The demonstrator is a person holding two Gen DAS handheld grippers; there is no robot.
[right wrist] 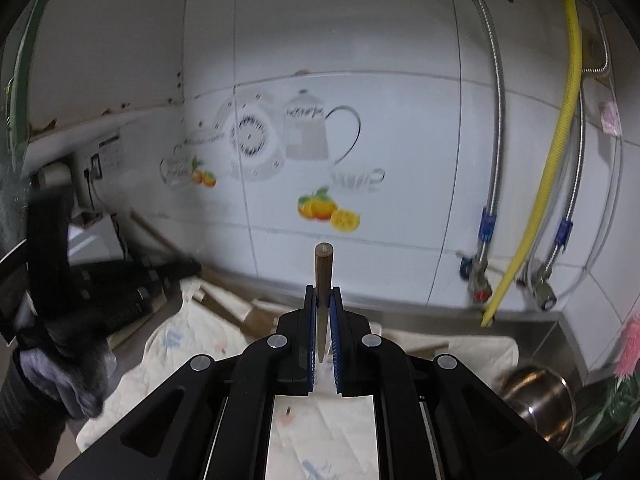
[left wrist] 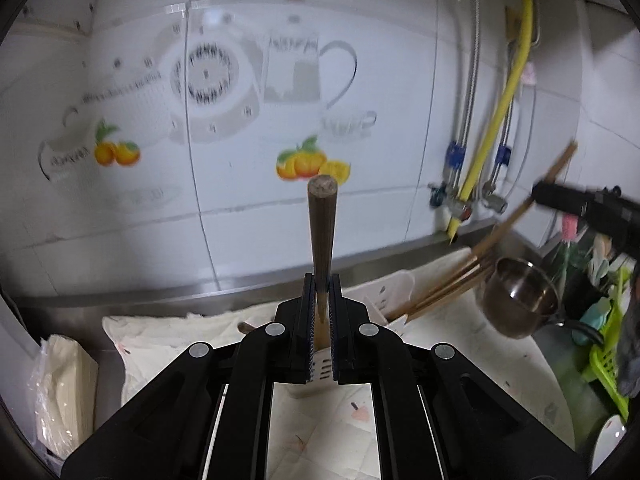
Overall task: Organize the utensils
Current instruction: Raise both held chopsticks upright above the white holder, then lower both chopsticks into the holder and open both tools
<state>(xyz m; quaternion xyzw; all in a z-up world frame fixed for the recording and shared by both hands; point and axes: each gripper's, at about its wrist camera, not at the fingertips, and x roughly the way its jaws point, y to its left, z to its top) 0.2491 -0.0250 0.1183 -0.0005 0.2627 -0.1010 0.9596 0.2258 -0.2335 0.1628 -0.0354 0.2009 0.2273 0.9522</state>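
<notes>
The left gripper (left wrist: pixel 322 280) pinches a brown chopstick (left wrist: pixel 322 224) that stands straight up in front of the tiled wall (left wrist: pixel 400 80). The right gripper (right wrist: pixel 323 292) pinches its own chopstick (right wrist: pixel 323 268), upright too. More chopsticks (left wrist: pixel 448 280) lean in a white holder (left wrist: pixel 390 296) on the cloth (left wrist: pixel 168 336) covering the surface, beside a steel pot (left wrist: pixel 520 296).
</notes>
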